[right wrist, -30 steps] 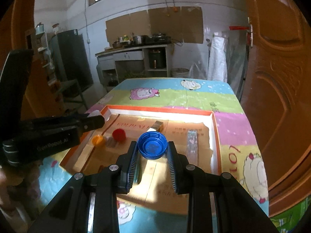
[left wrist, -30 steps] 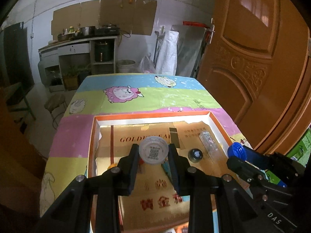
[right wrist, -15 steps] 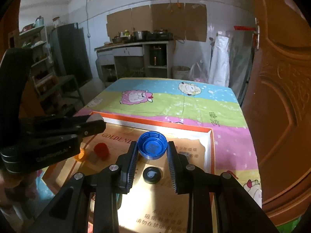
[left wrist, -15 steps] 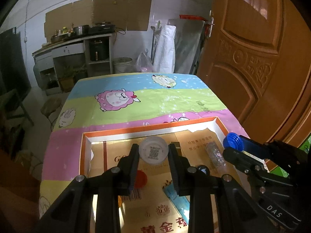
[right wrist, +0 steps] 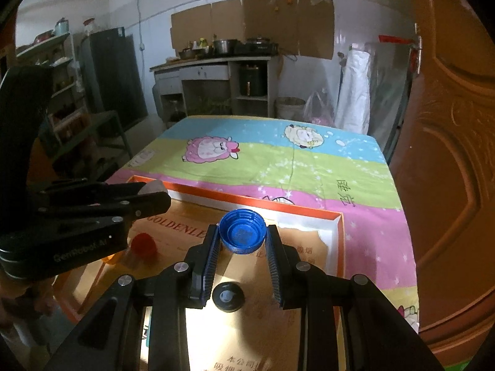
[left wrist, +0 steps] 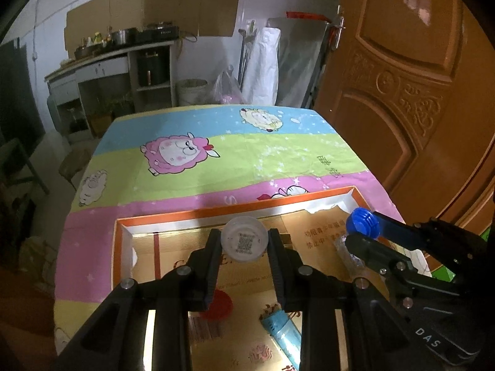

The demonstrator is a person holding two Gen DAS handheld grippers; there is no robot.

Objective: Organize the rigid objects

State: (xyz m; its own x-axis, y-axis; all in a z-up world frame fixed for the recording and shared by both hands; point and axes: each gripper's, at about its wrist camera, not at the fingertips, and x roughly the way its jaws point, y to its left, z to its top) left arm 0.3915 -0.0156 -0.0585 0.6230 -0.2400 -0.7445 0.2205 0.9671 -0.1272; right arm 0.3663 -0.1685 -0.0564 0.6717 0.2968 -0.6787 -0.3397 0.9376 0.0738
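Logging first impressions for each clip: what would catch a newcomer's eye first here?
Two bottle caps held up side by side: a white cap with a printed code in the left gripper, a blue cap in the right gripper. Below lies an orange-rimmed box on a sheep-print tablecloth.

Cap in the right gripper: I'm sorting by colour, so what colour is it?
Blue cap, clearest in the right wrist view, held in the right gripper.

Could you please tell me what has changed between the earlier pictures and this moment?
Both tools have travelled toward the far rim of the orange-edged box. Nothing was taken hold of or released: the left tool still grips the white cap, and the right tool still grips the blue cap.
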